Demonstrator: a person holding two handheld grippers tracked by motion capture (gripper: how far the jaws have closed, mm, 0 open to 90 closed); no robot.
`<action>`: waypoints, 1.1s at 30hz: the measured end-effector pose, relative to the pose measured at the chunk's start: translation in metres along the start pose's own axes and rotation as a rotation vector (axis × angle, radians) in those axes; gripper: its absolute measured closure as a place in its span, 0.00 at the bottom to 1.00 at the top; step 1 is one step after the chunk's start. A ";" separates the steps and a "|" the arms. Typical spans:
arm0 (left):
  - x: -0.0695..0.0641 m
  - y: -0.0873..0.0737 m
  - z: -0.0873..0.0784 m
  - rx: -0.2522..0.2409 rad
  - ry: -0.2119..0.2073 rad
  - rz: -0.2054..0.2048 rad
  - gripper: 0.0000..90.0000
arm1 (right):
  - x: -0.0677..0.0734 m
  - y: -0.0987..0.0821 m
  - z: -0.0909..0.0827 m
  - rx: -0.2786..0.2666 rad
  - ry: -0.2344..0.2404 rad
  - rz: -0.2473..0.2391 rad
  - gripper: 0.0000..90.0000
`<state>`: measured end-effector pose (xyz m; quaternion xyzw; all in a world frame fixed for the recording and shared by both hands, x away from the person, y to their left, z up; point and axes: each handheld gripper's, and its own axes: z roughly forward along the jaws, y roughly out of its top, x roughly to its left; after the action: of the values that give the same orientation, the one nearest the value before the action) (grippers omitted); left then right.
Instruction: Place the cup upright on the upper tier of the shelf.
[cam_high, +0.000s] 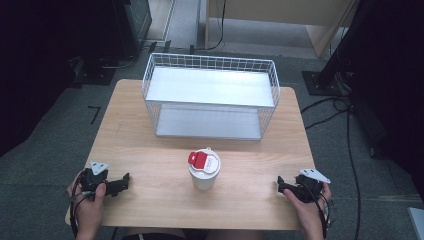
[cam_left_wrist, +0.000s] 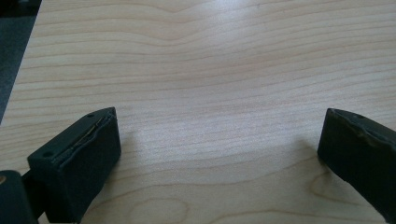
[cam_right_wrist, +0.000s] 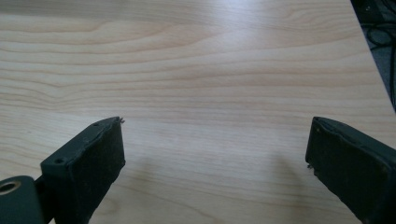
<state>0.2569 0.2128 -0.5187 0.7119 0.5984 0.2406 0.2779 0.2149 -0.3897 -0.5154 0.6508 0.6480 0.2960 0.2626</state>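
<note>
The person's forearms are cut off by the bottom edge of the high view. The print on the cup's (cam_high: 204, 171) red lid tab is too small to read. The right finger (cam_left_wrist: 362, 154) runs off the left gripper view's corner.

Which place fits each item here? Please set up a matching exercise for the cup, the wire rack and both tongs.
Things:
1. white cup with red lid tab
2. wire rack
3. left tongs
4. right tongs

Places:
A. far half of the table
B. near right edge, open
C. table centre, upright
D. near left edge, open

Pairs: 1-C, 2-A, 3-D, 4-B
</note>
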 end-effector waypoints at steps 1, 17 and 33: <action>0.000 0.000 0.000 0.000 0.000 0.000 0.00 | 0.000 0.000 0.000 0.000 0.000 0.000 0.05; 0.000 0.000 0.000 0.000 0.000 0.000 0.00 | 0.051 0.005 -0.001 -0.028 0.096 -0.102 0.06; 0.000 0.000 0.000 0.000 0.000 0.000 0.00 | 0.085 0.005 0.000 -0.033 0.171 -0.149 0.06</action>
<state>0.2569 0.2127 -0.5188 0.7118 0.5984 0.2406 0.2780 0.2170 -0.3045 -0.5074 0.5689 0.7098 0.3404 0.2383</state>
